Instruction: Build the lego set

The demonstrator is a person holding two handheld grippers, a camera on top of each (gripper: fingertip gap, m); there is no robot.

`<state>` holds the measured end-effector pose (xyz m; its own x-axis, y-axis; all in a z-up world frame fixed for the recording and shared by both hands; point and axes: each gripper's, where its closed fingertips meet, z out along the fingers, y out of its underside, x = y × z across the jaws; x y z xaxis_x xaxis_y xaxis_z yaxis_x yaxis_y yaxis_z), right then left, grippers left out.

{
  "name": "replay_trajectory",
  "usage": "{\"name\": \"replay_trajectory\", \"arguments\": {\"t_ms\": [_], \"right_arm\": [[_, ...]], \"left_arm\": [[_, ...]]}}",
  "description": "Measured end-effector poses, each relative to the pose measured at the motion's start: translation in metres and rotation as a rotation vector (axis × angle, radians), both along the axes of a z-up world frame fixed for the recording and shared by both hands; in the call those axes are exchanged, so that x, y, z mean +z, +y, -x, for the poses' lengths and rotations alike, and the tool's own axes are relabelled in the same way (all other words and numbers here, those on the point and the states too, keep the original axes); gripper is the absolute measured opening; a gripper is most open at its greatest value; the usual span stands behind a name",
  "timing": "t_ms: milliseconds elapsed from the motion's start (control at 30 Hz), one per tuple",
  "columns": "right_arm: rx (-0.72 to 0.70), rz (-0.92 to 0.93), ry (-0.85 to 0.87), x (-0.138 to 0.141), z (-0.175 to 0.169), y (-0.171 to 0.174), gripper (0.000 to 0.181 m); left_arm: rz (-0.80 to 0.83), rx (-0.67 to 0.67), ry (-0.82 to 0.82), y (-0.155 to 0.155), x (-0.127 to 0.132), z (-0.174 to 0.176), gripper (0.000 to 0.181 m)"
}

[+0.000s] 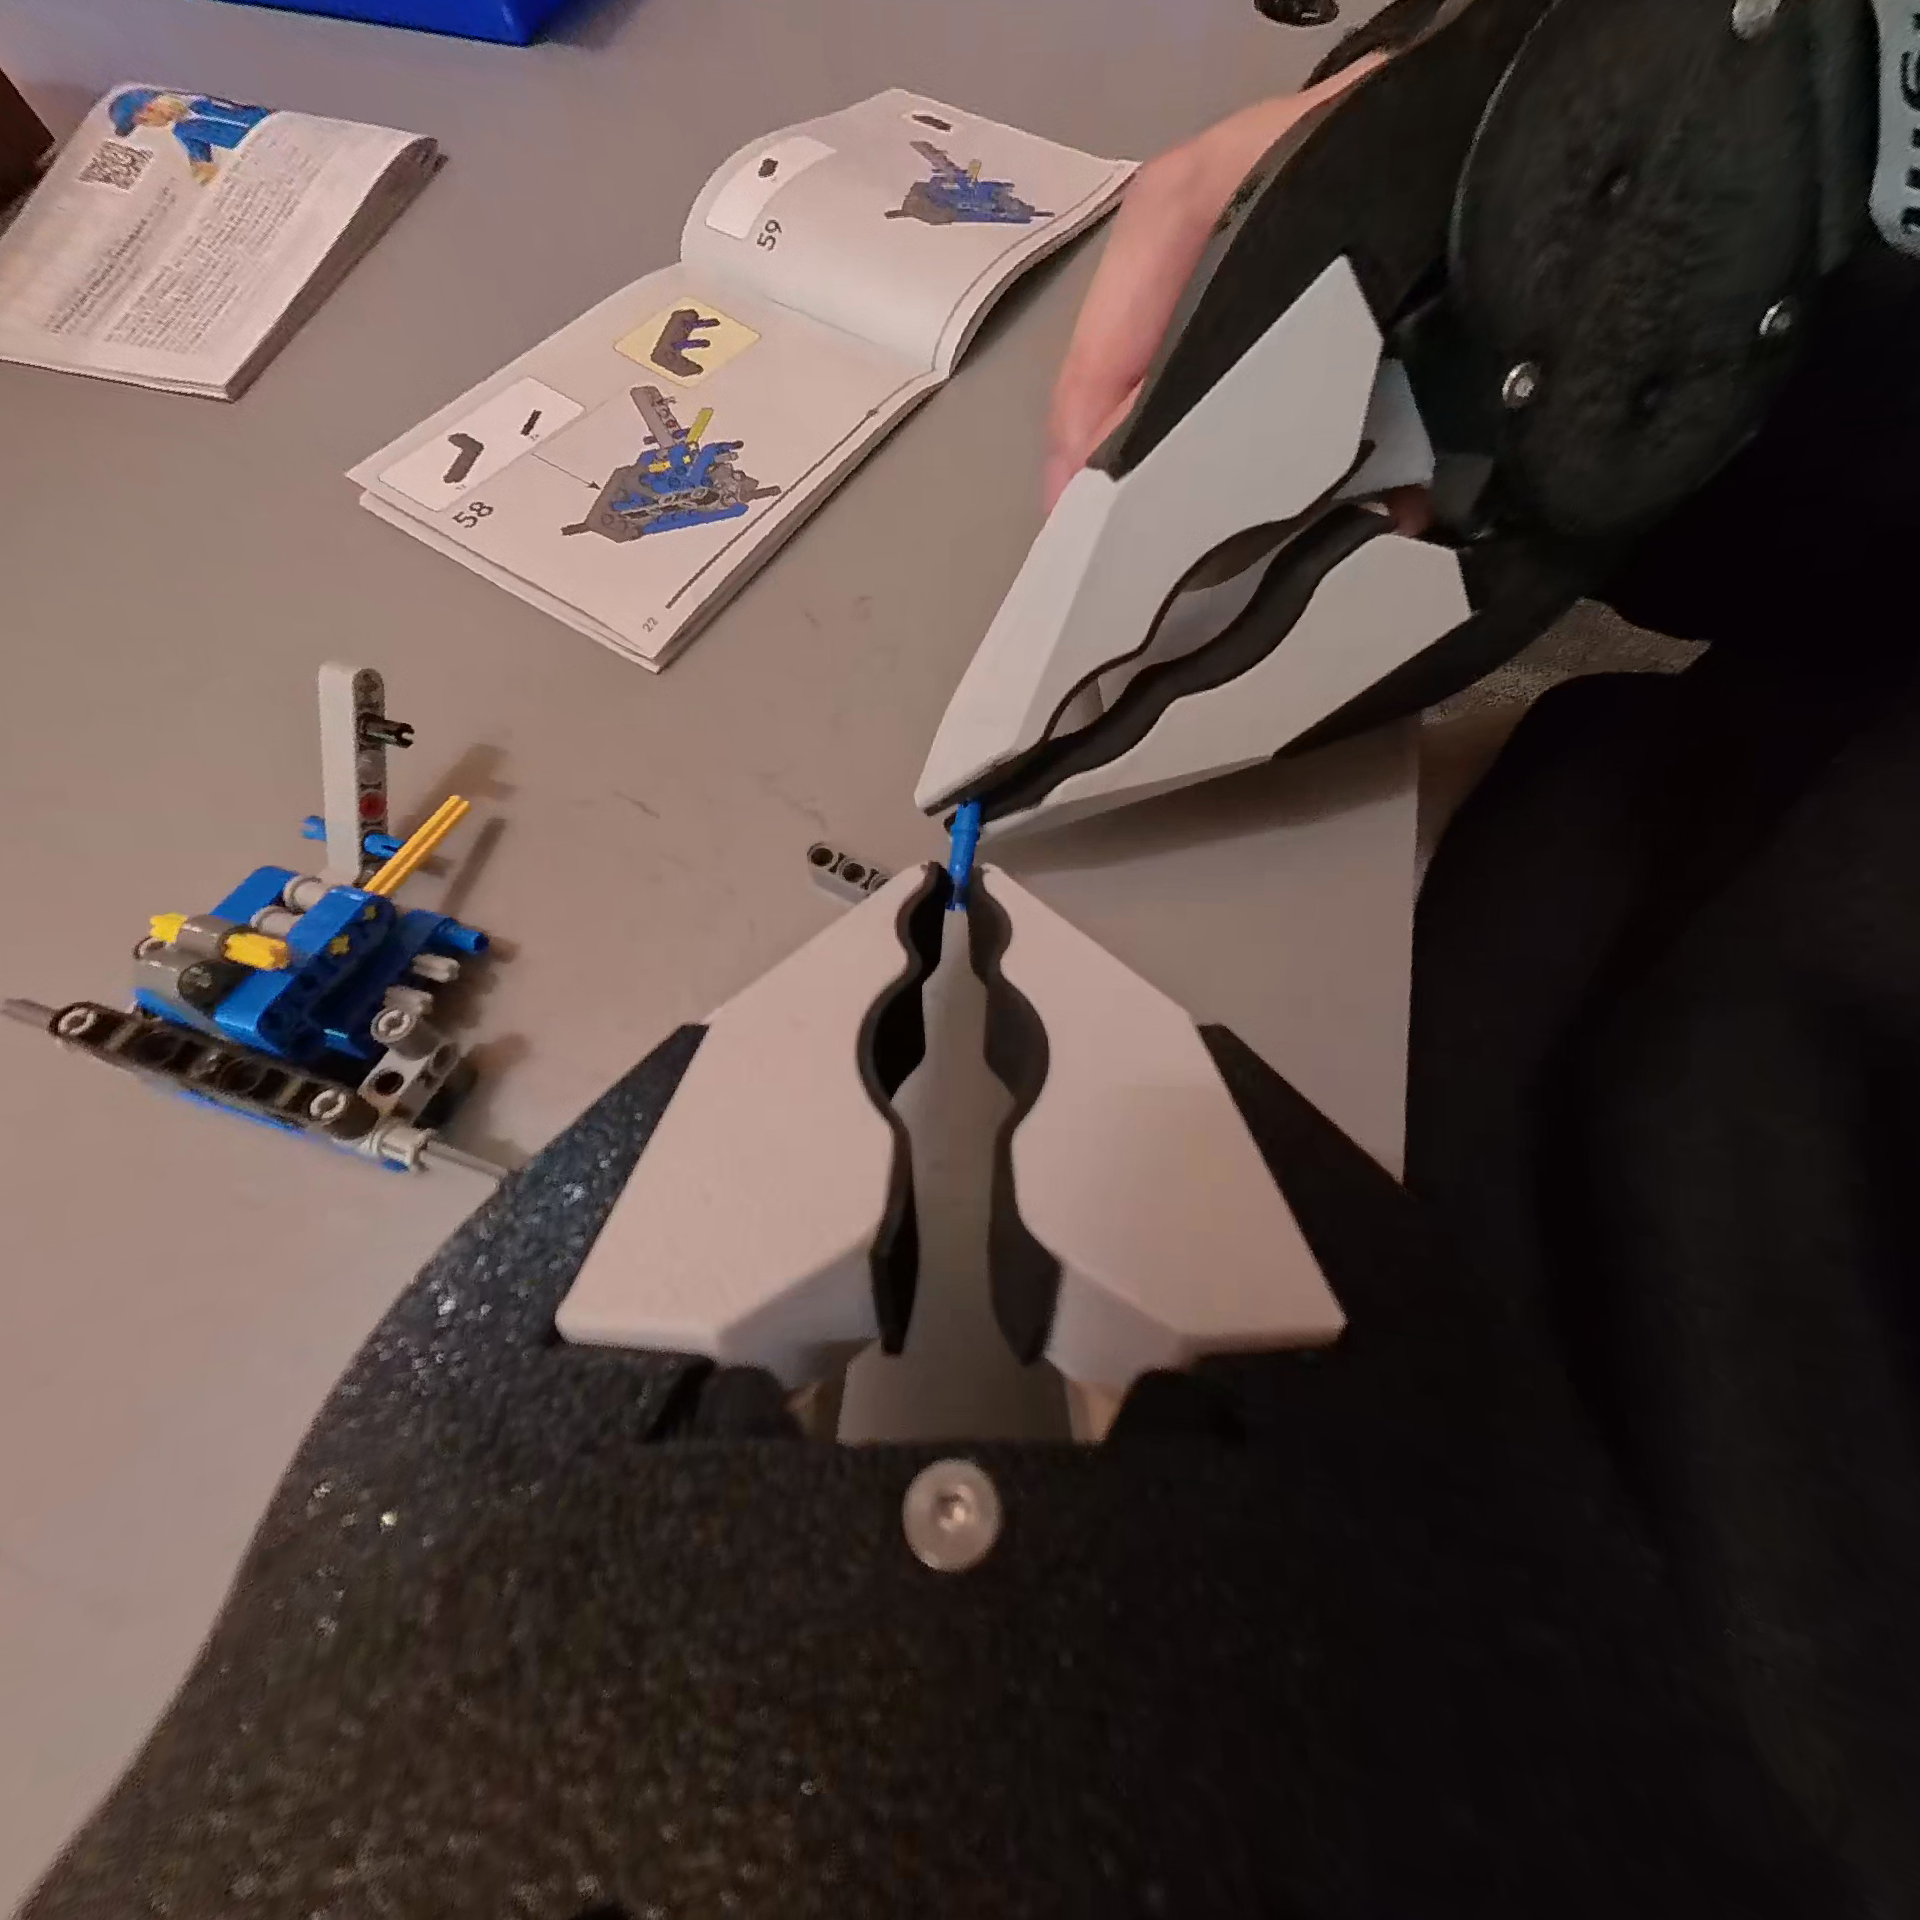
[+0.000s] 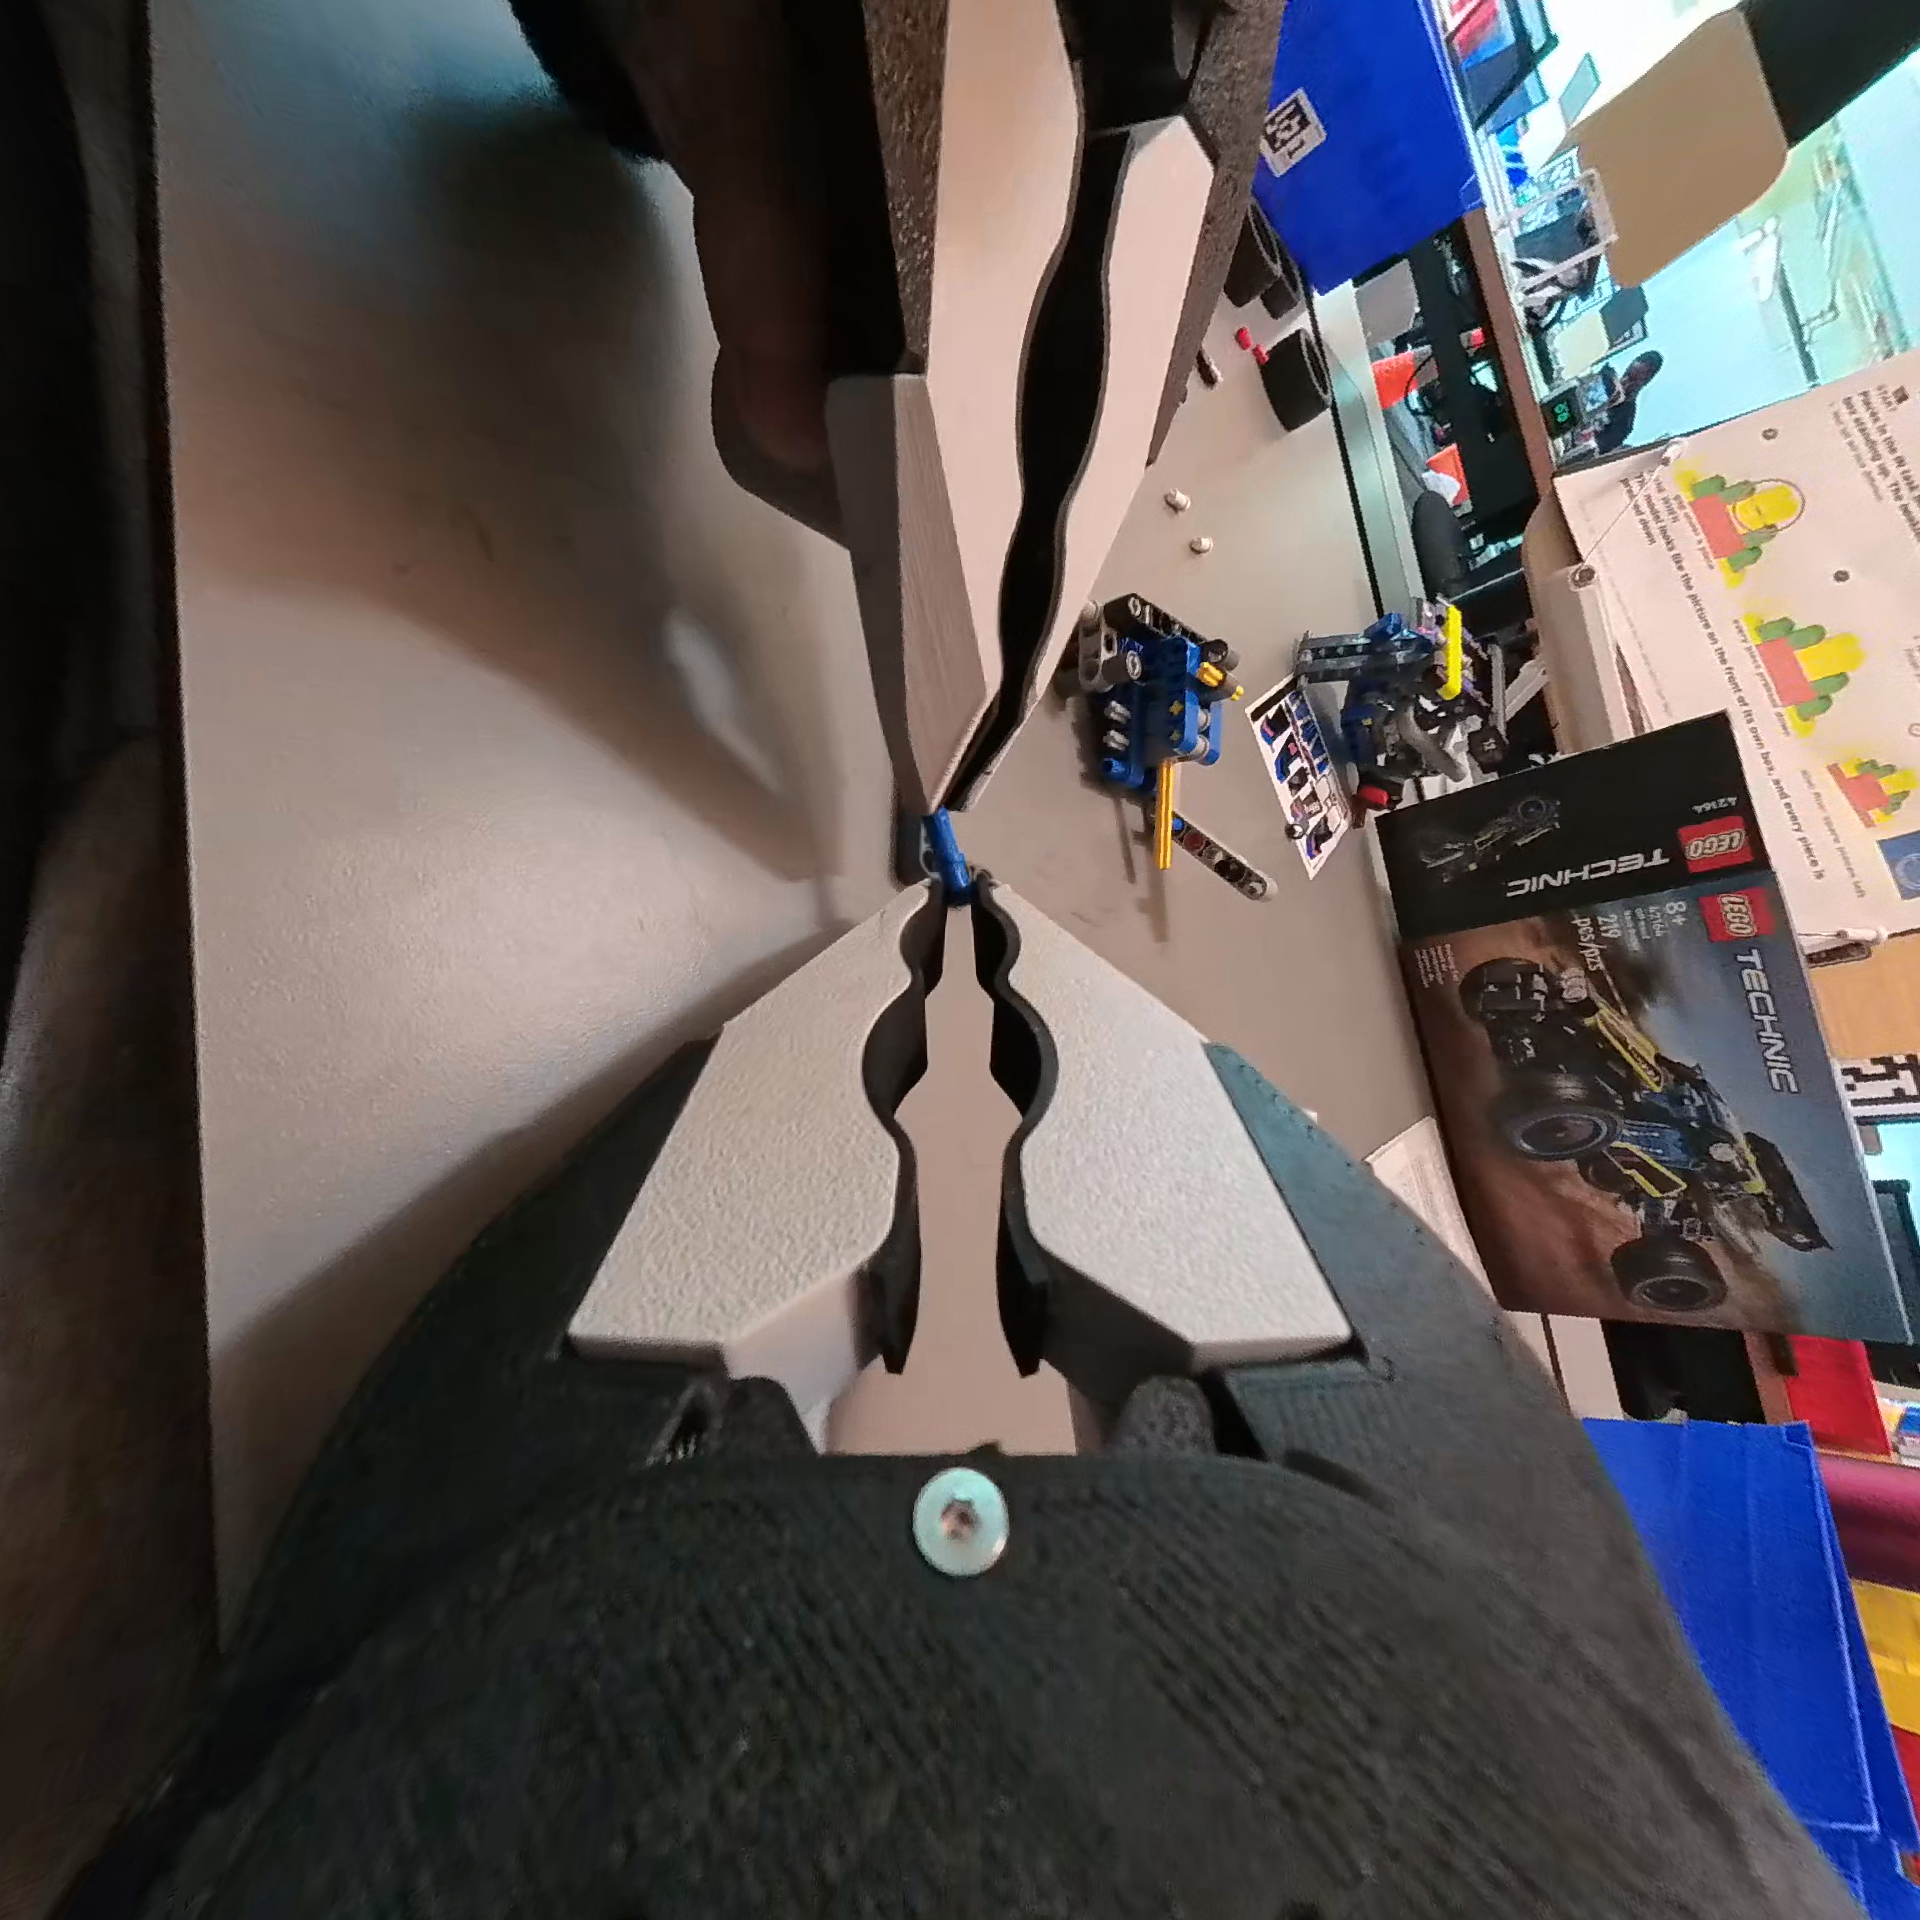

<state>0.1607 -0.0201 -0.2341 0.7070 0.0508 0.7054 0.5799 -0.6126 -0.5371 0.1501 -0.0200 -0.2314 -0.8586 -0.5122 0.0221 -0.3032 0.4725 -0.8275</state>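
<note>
**A:** Pinching that blue pin (image 1: 963,854) from both ends, you are; it sits in the air just above the desk (image 1: 675,748), spanning the small gap between your two tools, with the half-built model (image 1: 281,987) well off to the left on the desk and the open instruction booklet (image 1: 727,374) beyond it.

**B:** How will the pin handle?

**A:** I'd judge it very light, stiff and smooth — hard plastic, so it can twist or pop out of a tip grip; it won't crush, but it would bounce away if you let it slip; take it across the shaft near one end and leave the other end bare for pushing into a hole.

**B:** And the tools themselves?

**A:** Your left tool (image 1: 956,883) has its fingers drawn nearly together, only the very tips nipping the lower end of the pin; your right tool (image 2: 961,891) is closed to the same narrow gap, its tips clamped on the other end — from its own camera the pin (image 2: 945,847) stands between both sets of tips. Neither tool touches the desk as far as I can tell.

**B:** Anything close by?

**A:** A small grey beam (image 1: 847,864) lies on the desk just behind the left tool's tips; part of it is hidden, so I can't tell its full length.
</note>
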Motion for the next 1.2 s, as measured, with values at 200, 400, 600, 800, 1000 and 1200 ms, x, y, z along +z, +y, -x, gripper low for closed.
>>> {"name": "replay_trajectory", "arguments": {"t_ms": [200,400,600,800,1000,1200], "right_arm": [[-0.014,-0.037,0.015,0.002,-0.001,0.003,0.003],[-0.028,-0.124,0.083,0.01,-0.001,0.009,0.002],[-0.034,-0.196,0.145,0.021,-0.001,0.013,0.002],[-0.045,-0.196,0.158,0.019,-0.001,0.015,0.002],[-0.022,-0.23,0.195,0.024,0.005,0.019,0.002],[-0.012,-0.215,0.204,0.021,0.007,0.02,0.002]], "left_arm": [[-0.001,-0.009,-0.056,0.003,0.005,-0.001,0.001],[0.075,-0.007,-0.114,0.005,0.021,-0.003,0.0],[0.128,0.007,-0.167,0.014,0.033,-0.006,0.0],[0.103,0.012,-0.16,0.022,0.03,-0.006,0.015],[0.132,-0.038,-0.14,0.012,0.028,0.003,0.012],[0.129,-0.052,-0.167,0.009,0.028,0.004,0.001]]}}
